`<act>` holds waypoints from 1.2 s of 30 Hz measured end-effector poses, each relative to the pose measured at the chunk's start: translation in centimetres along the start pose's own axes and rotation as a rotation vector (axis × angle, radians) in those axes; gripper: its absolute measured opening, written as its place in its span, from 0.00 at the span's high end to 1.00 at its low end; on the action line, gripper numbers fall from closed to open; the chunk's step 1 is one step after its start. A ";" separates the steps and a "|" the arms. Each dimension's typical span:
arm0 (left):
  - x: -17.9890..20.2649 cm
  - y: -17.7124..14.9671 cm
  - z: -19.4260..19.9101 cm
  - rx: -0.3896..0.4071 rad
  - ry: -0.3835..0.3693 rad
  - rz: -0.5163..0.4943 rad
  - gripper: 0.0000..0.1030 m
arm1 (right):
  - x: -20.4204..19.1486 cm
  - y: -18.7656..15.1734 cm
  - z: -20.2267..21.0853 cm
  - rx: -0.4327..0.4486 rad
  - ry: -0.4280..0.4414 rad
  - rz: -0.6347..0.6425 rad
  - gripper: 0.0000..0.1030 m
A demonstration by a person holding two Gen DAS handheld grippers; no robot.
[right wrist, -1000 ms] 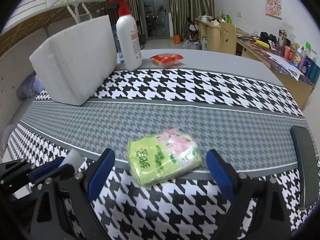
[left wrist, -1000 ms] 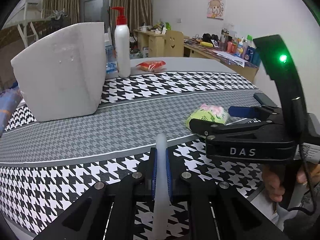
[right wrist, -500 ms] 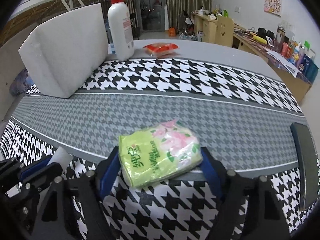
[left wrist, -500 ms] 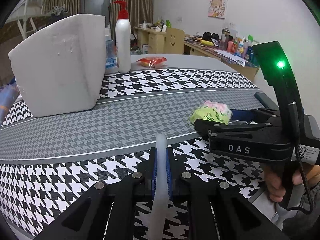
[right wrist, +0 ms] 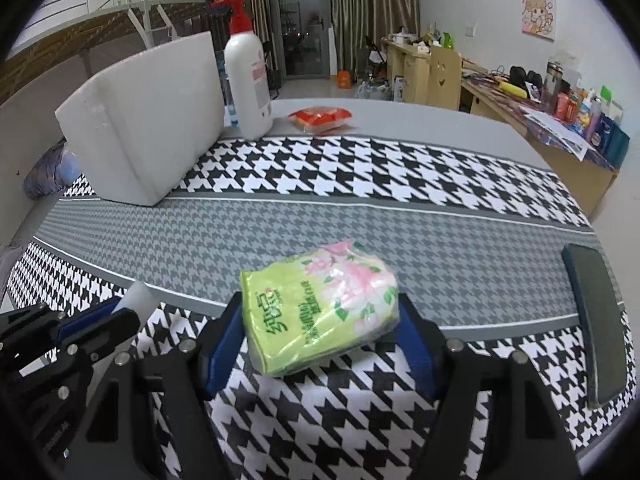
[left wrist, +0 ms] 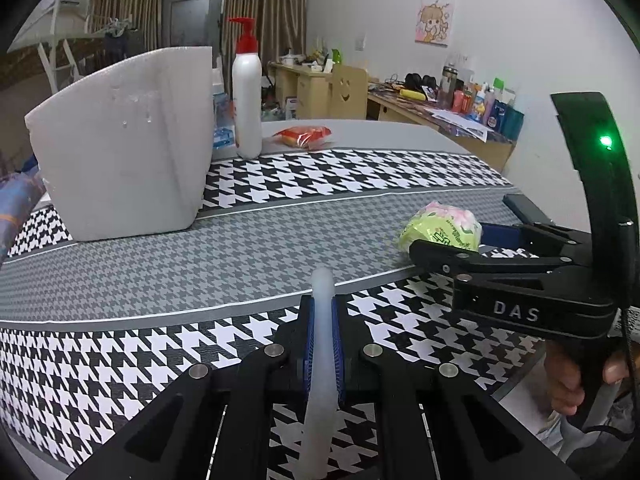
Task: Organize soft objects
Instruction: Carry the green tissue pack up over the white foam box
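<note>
Left gripper [left wrist: 322, 334] clamps tight on a pale translucent tube [left wrist: 321, 344] above the houndstooth tablecloth [left wrist: 160, 264]. To its right, the right gripper [right wrist: 320, 320], jaws just closing, squeezes the green tissue pack [right wrist: 320, 308], tilted over the cloth's near edge.

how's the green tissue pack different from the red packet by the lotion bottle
The green tissue pack is plump, floral-printed and sits between the right gripper fingers; the red packet is flatter and lies untouched at the far end, beside the lotion bottle. Both are soft plastic-wrapped packs on the table.
</note>
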State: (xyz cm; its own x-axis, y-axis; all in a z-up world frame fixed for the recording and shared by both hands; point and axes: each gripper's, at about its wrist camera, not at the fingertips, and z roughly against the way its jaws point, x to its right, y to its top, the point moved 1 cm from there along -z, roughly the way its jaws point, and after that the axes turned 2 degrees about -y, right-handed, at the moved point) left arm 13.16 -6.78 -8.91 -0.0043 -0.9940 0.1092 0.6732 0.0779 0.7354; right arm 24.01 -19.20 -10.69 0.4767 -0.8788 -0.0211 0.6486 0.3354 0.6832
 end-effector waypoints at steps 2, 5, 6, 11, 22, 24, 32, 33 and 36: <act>0.2 0.0 0.2 0.002 0.001 -0.002 0.91 | 0.1 -0.1 0.7 0.012 0.004 0.000 0.27; 0.4 -0.1 0.4 0.004 -0.004 -0.007 0.91 | 0.1 -0.3 1.6 0.023 0.000 -0.002 0.27; 0.5 -0.1 0.5 0.004 -0.005 -0.009 0.91 | 0.2 -0.3 1.7 0.025 -0.002 -0.005 0.27; 0.8 -0.3 0.5 -0.001 -0.015 -0.014 0.91 | 0.0 -0.5 2.3 0.032 -0.007 -0.011 0.27; 0.5 0.1 0.9 0.008 -0.009 -0.021 0.91 | -0.2 -0.5 3.8 0.068 -0.006 -0.038 0.27; 0.5 0.2 1.1 0.007 -0.011 -0.020 0.91 | -0.3 -0.5 4.2 0.080 -0.004 -0.038 0.27; 0.4 1.1 2.3 0.041 -0.004 -0.034 0.91 | -0.8 -0.1 5.6 0.123 0.007 -0.038 0.27; 0.4 1.2 2.5 0.043 -0.005 -0.036 0.91 | -0.9 -0.1 5.8 0.129 0.009 -0.038 0.27; 0.4 1.4 2.8 0.053 -0.008 -0.038 0.91 | -1.0 0.0 6.4 0.149 0.014 -0.038 0.27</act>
State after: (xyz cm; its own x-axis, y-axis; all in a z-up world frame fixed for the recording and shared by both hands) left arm 11.98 -6.85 -5.96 -0.0351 -0.9958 0.0851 0.6327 0.0437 0.7732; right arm 19.77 -20.47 -6.01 0.4626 -0.8846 -0.0586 0.5715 0.2470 0.7826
